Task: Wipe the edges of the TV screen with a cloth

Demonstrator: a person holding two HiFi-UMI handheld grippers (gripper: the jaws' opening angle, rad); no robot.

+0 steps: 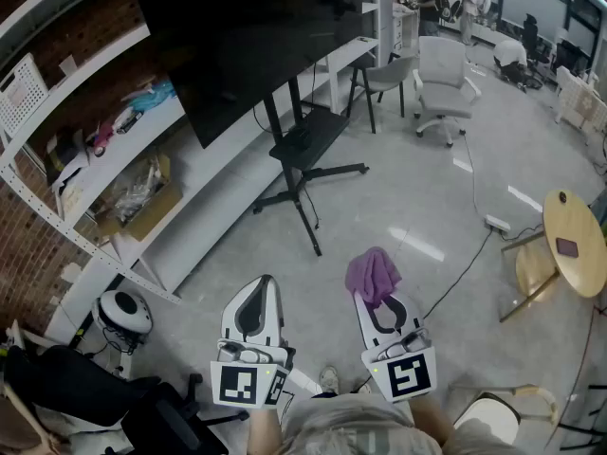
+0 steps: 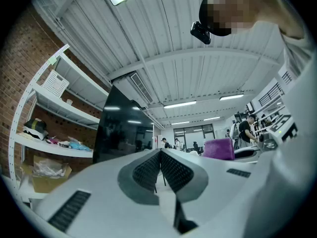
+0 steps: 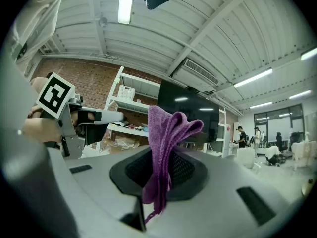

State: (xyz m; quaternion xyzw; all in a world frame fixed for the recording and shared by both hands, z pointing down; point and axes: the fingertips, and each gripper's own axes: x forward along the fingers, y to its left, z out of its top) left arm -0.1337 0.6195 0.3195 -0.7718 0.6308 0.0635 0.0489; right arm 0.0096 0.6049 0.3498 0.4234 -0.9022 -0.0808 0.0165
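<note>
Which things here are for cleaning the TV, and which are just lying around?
For the job: TV, cloth, right gripper.
Lying about: chair, round table, box.

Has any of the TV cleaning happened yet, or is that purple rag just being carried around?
Done: the purple cloth is picked up, clamped in the right gripper. In hand: nothing is wiping; both grippers sit low by the person, well short of the TV on its stand, and the left gripper is shut and empty. Left: all the screen's edges, as far as I can tell.
</note>
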